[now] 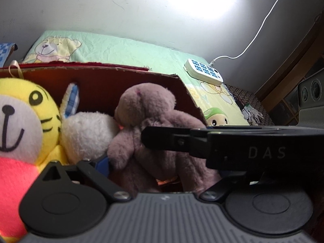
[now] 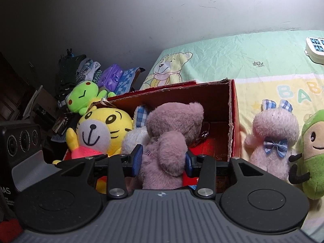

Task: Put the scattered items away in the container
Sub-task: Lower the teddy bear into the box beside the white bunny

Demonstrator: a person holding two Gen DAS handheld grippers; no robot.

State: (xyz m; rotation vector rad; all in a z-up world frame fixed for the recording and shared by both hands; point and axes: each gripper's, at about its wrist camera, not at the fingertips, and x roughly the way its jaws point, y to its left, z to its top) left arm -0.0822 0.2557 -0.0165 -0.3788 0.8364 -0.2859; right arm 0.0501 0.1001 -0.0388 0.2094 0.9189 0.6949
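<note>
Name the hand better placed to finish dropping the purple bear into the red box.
Right. The right tool is clamped on the purple bear over the red box; the left tool is open, holding nothing.

We list colours and patterns only.

- Box point(image 2: 232, 125): red outside, brown cardboard inside.
- Bear point(image 2: 172, 133): dusty mauve plush.
- Tiger point(image 2: 105, 127): yellow, with black stripes, a white muzzle and a coral-pink top.
- Rabbit point(image 1: 87, 133): white, its ear lined in blue-and-white check.
- Pink rabbit point(image 2: 273, 133): pale pink, with blue check ears and a blue check bow.
- Frog point(image 2: 83, 95): lime green, orange cheek spots.
- Green doll point(image 2: 312, 154): green hood and body, tan face, black arms.
- Sheet point(image 2: 232, 48): mint green and pale yellow, printed with cartoon bears and pastel letters.
- Power strip point(image 1: 203, 71): white with blue sockets and a white cable.
- Pads point(image 2: 138, 158): blue, on black fingers.
</note>
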